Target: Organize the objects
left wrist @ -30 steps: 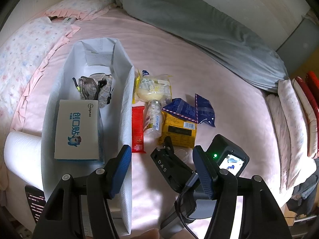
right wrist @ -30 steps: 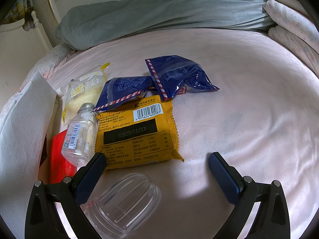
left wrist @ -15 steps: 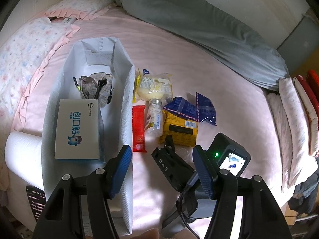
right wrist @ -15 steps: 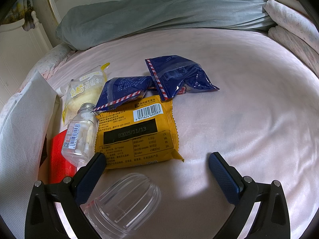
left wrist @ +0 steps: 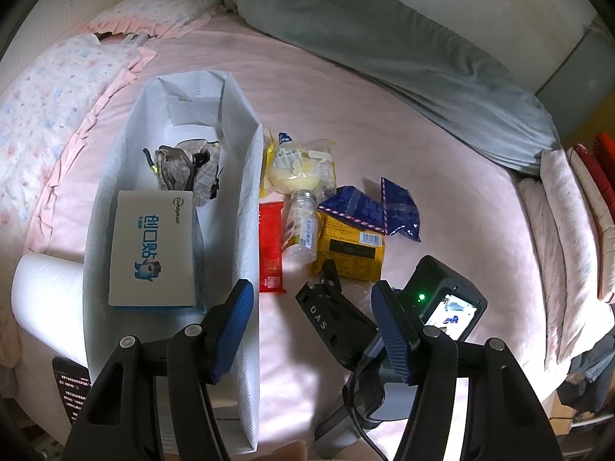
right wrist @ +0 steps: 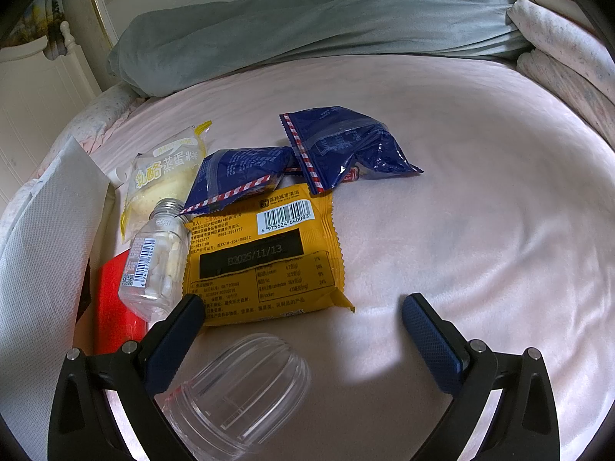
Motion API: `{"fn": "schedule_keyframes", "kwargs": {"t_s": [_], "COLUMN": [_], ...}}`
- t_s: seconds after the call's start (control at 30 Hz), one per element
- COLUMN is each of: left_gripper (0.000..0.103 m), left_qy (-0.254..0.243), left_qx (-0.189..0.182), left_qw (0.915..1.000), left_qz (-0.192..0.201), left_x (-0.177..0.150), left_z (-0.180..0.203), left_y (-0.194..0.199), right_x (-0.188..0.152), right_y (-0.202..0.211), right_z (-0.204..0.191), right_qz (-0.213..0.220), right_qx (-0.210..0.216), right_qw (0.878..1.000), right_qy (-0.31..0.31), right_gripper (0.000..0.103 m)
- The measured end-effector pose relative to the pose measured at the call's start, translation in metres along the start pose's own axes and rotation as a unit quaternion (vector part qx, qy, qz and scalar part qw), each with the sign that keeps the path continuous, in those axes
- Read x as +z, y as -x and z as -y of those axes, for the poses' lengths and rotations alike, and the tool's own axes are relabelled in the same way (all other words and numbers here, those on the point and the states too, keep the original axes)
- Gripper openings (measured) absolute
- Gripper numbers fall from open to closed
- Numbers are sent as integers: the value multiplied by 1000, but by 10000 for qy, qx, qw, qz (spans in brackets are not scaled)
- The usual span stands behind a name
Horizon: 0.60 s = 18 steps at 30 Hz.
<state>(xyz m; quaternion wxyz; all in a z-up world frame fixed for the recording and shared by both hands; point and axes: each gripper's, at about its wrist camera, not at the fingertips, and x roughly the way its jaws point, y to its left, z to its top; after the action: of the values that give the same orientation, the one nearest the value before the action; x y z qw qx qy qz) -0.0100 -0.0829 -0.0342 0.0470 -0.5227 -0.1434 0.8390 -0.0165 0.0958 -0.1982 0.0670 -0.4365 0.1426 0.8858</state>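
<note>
Both grippers hold nothing. Left gripper w/ jaws spread wide above the white bin, which holds a white box & a bundled cloth. Right gripper also wide apart, low over the pink bed. Yellow packet, pill bottle, two blue packets & red packet lie clustered just beside the bin's long wall; clear jar near right gripper's left finger.

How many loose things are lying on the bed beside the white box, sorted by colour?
Blue packets: 2
Yellow packets: 2
Red packet: 1
Clear pill bottle: 1
Clear lid: 1
Total: 7
</note>
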Motion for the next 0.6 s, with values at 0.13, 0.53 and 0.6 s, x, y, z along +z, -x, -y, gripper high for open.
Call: {"fn": "schedule_keyframes", "kwargs": {"t_s": [0.13, 0.53, 0.6], "left_gripper": [62, 62, 62], "left_qy": [3, 3, -9], "left_qx": [1, 1, 0], "left_qw": [10000, 10000, 10000], "left_qz": [2, -8, -12], "left_x": [-1, 0, 1], "left_z": [0, 0, 0], "left_y": [0, 1, 1], "right_x": [1, 3, 3], "right_y": [0, -1, -1], "right_z": [1, 1, 1], "right_qz": [0, 0, 0], "right_qx": [0, -1, -2], "right_qw": [10000, 10000, 10000], "right_qy": [-1, -3, -3], "right_gripper": [103, 103, 103]}}
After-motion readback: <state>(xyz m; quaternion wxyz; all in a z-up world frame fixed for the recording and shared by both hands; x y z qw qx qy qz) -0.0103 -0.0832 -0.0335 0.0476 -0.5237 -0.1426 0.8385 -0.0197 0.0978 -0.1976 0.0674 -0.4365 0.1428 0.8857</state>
